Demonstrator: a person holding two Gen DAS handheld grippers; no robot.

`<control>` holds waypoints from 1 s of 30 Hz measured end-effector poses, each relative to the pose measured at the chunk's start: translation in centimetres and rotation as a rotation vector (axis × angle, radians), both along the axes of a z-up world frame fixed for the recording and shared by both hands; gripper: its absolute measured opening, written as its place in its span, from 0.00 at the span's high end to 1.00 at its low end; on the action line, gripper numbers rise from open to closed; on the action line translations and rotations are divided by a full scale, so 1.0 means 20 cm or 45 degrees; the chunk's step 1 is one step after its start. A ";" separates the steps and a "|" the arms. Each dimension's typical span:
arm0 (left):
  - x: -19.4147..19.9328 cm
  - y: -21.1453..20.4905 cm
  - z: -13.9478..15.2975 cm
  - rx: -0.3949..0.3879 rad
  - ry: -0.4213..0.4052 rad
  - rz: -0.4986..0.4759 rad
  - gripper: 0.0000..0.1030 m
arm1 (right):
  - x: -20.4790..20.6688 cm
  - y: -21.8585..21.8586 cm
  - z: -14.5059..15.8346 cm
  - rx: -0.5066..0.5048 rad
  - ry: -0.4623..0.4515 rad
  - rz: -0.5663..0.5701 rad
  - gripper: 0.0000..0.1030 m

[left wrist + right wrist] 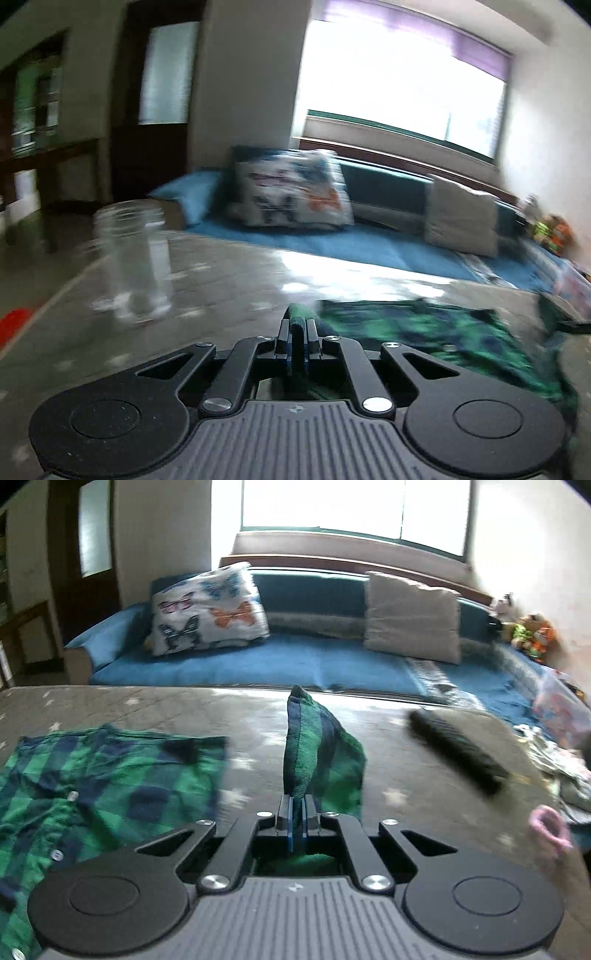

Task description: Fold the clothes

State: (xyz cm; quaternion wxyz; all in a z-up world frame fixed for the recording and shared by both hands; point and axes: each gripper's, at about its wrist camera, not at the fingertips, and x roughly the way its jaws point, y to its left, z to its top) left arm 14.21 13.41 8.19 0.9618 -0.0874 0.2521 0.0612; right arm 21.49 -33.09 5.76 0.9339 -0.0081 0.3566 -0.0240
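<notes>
A green and navy plaid shirt (103, 775) with white buttons lies spread on the grey star-patterned table (147, 705). In the right wrist view my right gripper (297, 805) is shut on a fold of the shirt's edge (314, 749), which stands up in a peak above the fingers. In the left wrist view my left gripper (297, 325) is shut on another bit of the plaid shirt (424, 332), and the cloth stretches away to the right across the table (229, 273). That view is blurred.
A clear glass jar (135, 258) stands on the table to the left of my left gripper. A dark remote-like object (458, 749), a pink ring (548, 829) and a heap of other clothes (565, 771) lie at the right. Behind is a blue sofa (280, 661) with cushions.
</notes>
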 end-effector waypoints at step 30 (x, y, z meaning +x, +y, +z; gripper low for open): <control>-0.45 0.44 -0.41 -0.064 0.299 0.386 0.83 | -0.84 -0.66 -0.18 0.005 0.039 -0.441 0.80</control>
